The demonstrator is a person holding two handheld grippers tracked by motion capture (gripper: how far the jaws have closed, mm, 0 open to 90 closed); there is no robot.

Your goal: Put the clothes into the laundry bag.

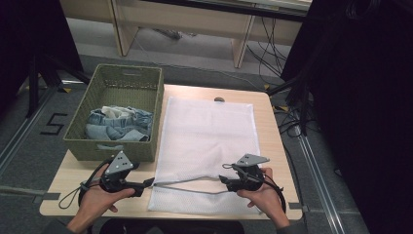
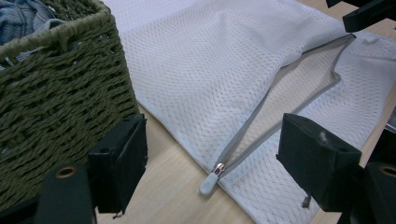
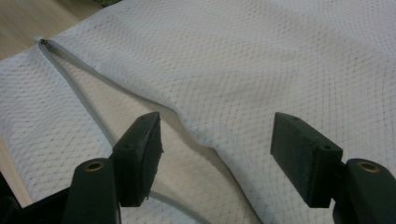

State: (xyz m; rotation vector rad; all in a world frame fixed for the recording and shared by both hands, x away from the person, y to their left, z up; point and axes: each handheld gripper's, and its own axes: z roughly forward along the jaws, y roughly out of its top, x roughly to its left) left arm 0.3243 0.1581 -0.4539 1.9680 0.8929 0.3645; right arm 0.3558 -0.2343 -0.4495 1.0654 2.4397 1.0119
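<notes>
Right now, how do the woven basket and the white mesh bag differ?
The olive-green woven basket stands upright with stiff walls; the white mesh laundry bag lies flat and limp on the wooden table. The basket holds crumpled blue denim clothes; the bag looks empty, its grey zipper open along the near edge. The basket is coarse rope weave, the bag fine mesh. Both rest on the table, side by side.

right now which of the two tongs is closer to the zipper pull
The left tongs, beside the green woven basket: the white zipper pull lies on the table just ahead of their open jaws. The right tongs sit at the far end of the open zipper.
</notes>
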